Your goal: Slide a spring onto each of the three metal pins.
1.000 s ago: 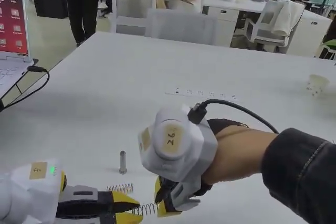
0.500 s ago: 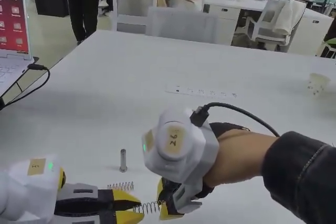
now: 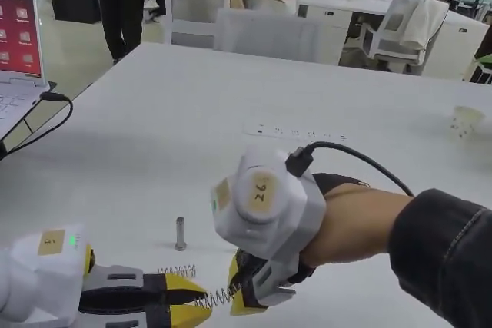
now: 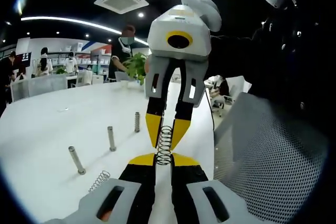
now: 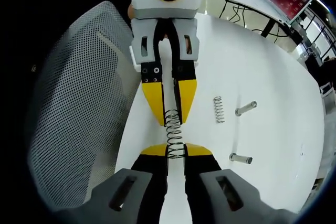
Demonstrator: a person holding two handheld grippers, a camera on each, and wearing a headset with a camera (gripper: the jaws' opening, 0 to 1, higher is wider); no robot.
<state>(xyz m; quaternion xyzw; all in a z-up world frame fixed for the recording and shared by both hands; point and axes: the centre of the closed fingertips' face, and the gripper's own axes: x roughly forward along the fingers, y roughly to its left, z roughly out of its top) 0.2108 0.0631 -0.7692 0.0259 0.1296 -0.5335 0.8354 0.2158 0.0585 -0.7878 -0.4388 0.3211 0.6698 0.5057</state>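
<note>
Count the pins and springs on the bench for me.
Metal pins: 3
Springs: 2, one gripped between left gripper and right gripper, one loose on table
Total: 5
The far pin looks ribbed; cannot tell if it carries a spring.

The white desk (image 3: 192,113) carries 3 upright metal pins (image 4: 111,138) in a row, with 1 loose spring (image 3: 176,272) lying flat near them. A laptop (image 3: 15,44) and its black cable (image 3: 51,98) sit at the left edge (a small cup (image 3: 465,122) stands far right).
</note>
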